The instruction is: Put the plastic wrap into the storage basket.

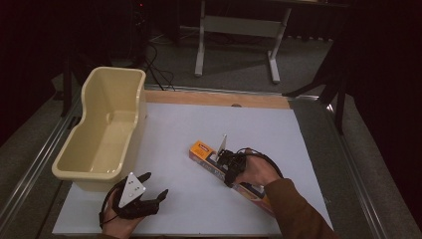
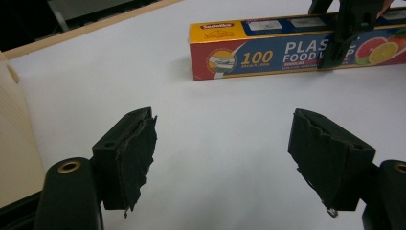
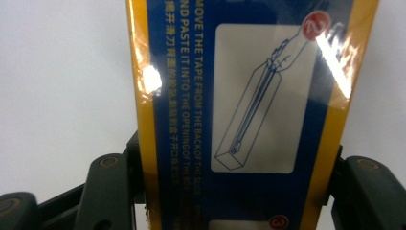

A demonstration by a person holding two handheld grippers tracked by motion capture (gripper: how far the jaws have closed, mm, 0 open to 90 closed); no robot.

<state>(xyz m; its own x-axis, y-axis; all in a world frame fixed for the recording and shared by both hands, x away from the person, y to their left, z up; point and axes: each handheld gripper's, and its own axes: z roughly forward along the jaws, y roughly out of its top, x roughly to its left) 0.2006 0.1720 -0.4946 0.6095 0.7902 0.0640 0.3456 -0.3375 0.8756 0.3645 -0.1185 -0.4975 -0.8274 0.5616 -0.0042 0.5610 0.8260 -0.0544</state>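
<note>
A long blue and orange food wrap box (image 1: 204, 151) lies slantwise on the white sheet (image 1: 209, 119), right of centre. My right gripper (image 1: 226, 165) comes down on its middle and is shut on it; in the right gripper view the box (image 3: 239, 96) sits between the two jaws, pressed at both long sides. My left gripper (image 1: 153, 185) rests low near the front left of the sheet, open, with nothing between its pads (image 2: 139, 148). From the left gripper view the box (image 2: 268, 52) lies ahead, with the right gripper (image 2: 344, 33) clamped on it.
A cream plastic tub (image 1: 89, 177) stands along the left edge of the sheet, close to my left hand, its inside bare. A strip of wooden tabletop (image 1: 214, 98) runs behind the sheet. Table legs (image 1: 200, 50) stand on the floor beyond.
</note>
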